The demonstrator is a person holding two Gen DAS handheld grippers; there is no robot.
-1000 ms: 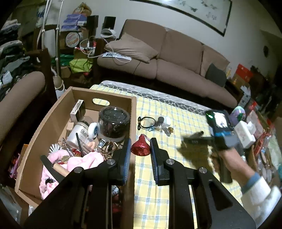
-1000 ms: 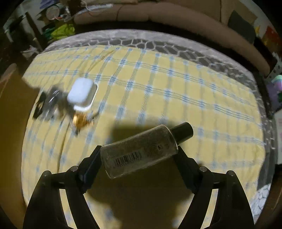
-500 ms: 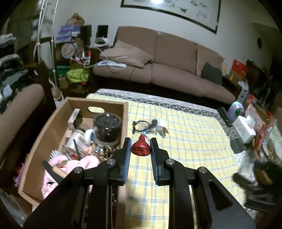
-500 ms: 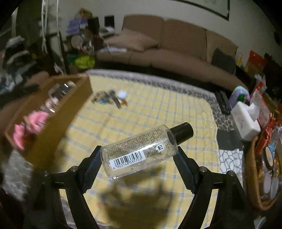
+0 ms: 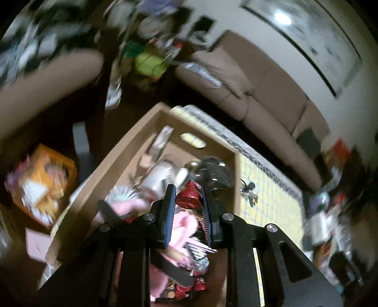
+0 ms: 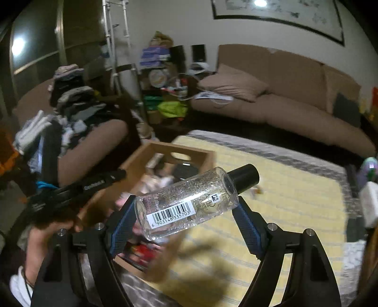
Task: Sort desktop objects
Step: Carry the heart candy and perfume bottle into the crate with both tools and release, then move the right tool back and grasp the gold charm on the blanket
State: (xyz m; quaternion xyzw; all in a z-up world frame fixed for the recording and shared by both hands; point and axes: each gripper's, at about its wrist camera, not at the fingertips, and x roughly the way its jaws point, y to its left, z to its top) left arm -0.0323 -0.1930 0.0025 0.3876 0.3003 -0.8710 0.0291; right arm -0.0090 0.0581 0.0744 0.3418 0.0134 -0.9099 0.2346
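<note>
Cardboard box point(image 5: 132, 151): already holds many sorted things.
Left gripper point(image 5: 187, 207): jaws clamped on red foil candy point(image 5: 189, 197), above the box.
Right gripper point(image 6: 186, 217): jaws clamped on clear bottle point(image 6: 189, 203), near the box.
Left to do: keys point(image 5: 249, 192) lie on the surface.

A lived-in home sitting room: brown sofa point(image 6: 295, 99) with cushions, framed wall picture point(image 6: 278, 14), piled clothes point(image 6: 68, 104).

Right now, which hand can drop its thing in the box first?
Left, probably. Its tool holds the red foil candy already over the cardboard box. The right tool grips the clear bottle above the yellow cloth.
</note>
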